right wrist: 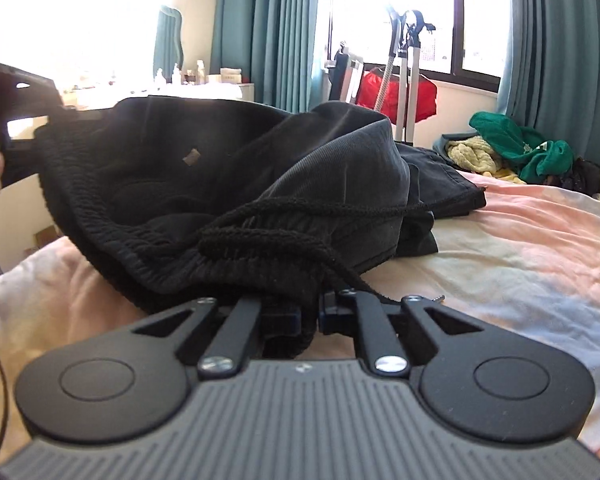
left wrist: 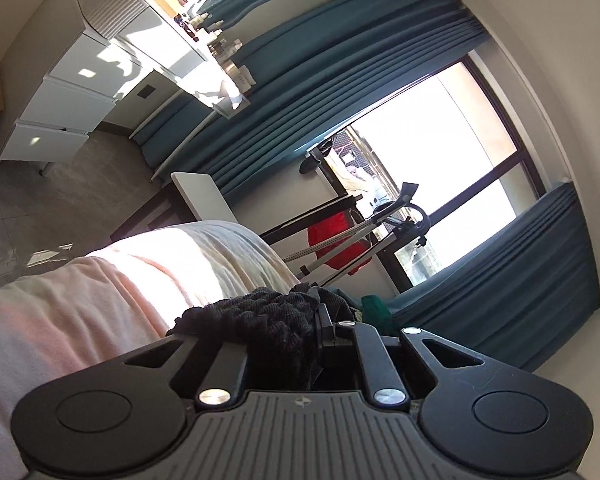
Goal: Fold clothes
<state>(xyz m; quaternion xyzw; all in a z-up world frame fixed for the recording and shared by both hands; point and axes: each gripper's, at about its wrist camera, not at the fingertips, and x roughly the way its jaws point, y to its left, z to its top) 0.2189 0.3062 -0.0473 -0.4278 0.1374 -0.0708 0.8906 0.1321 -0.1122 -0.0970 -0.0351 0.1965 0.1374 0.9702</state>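
Black drawstring trousers (right wrist: 220, 184) lie partly lifted over a pink and cream bed (right wrist: 520, 248). My right gripper (right wrist: 310, 314) is shut on the ribbed waistband at the near edge, the drawstring trailing over it. My left gripper (right wrist: 40, 120) shows at the far left of the right wrist view, holding the other end of the waistband stretched up. In the left wrist view the left gripper (left wrist: 312, 332) is shut on the bunched black waistband (left wrist: 260, 316), tilted sideways above the bed (left wrist: 100, 288). The fingertips of both are hidden by cloth.
A pile of green, yellow and dark clothes (right wrist: 512, 152) lies at the bed's far right. Beyond stand a garment steamer (right wrist: 404, 60), a red item (right wrist: 396, 92), teal curtains (right wrist: 268, 28), a window and a white dresser (left wrist: 72, 92) with bottles.
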